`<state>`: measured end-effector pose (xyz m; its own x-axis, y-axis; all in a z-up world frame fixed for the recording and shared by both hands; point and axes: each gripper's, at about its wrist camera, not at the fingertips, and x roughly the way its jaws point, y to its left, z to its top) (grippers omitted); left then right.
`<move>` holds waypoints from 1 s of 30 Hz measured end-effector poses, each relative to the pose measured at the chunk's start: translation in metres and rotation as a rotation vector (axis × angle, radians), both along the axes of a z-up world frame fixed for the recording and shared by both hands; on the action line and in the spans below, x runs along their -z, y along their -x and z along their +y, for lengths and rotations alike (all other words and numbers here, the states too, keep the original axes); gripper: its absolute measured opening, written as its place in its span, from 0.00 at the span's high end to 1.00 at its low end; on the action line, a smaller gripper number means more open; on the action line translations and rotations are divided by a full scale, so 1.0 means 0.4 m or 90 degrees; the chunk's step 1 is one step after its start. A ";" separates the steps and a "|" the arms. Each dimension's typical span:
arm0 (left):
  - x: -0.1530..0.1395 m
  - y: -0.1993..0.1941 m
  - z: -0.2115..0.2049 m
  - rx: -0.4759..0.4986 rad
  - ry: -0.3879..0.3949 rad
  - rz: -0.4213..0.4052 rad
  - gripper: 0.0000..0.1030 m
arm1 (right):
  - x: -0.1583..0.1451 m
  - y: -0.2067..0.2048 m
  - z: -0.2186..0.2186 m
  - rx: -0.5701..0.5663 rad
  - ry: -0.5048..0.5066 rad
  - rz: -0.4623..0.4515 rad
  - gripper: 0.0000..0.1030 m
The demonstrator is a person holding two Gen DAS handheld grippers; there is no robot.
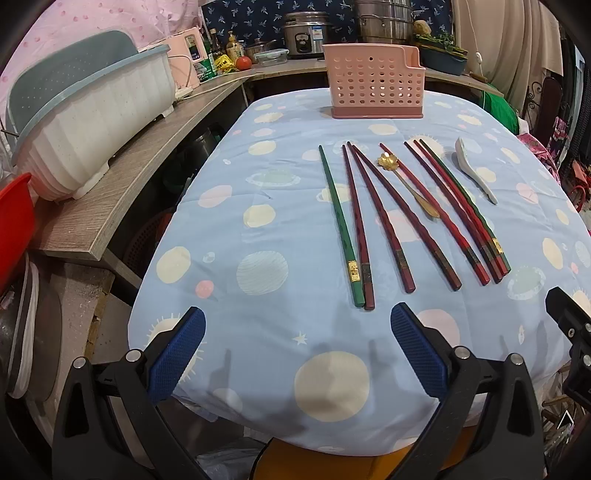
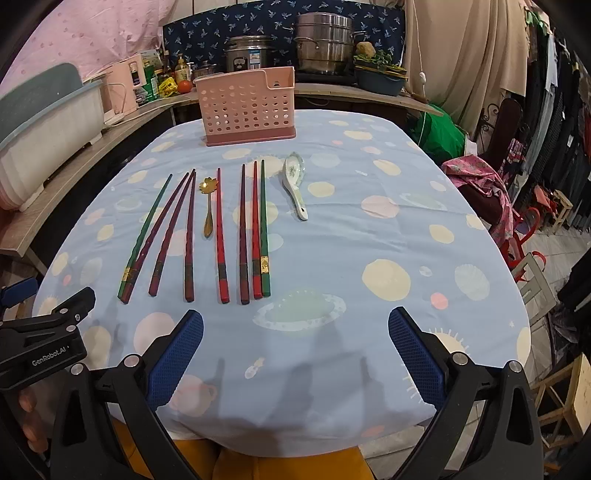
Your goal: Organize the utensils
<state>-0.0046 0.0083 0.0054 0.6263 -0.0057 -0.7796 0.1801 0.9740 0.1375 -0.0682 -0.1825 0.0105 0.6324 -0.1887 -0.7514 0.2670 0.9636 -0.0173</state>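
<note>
Several red and green chopsticks (image 1: 384, 218) (image 2: 221, 236) lie in a row on the blue patterned tablecloth (image 1: 258, 206) (image 2: 369, 240). A gold flower spoon (image 1: 406, 184) (image 2: 208, 206) lies among them. A white ceramic spoon (image 1: 474, 168) (image 2: 295, 184) lies to their right. A pink perforated utensil holder (image 1: 373, 81) (image 2: 247, 107) stands at the table's far edge. My left gripper (image 1: 297, 325) is open and empty over the near edge, short of the chopsticks. My right gripper (image 2: 295, 328) is open and empty, near edge too.
A wooden counter (image 1: 122, 192) runs along the left with a white and teal dish rack (image 1: 85, 122) (image 2: 40, 129). Pots, bottles and a tomato stand on the back counter (image 1: 306, 33). Chairs and clothes crowd the right side (image 2: 517, 206).
</note>
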 end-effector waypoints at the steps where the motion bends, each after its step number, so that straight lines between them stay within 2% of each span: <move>1: 0.000 0.000 0.000 0.001 0.000 0.000 0.07 | 0.000 0.001 0.000 0.001 -0.001 0.000 0.07; 30: 0.005 0.007 0.002 -0.002 -0.011 0.006 0.07 | 0.006 0.001 -0.009 -0.001 -0.019 -0.003 0.07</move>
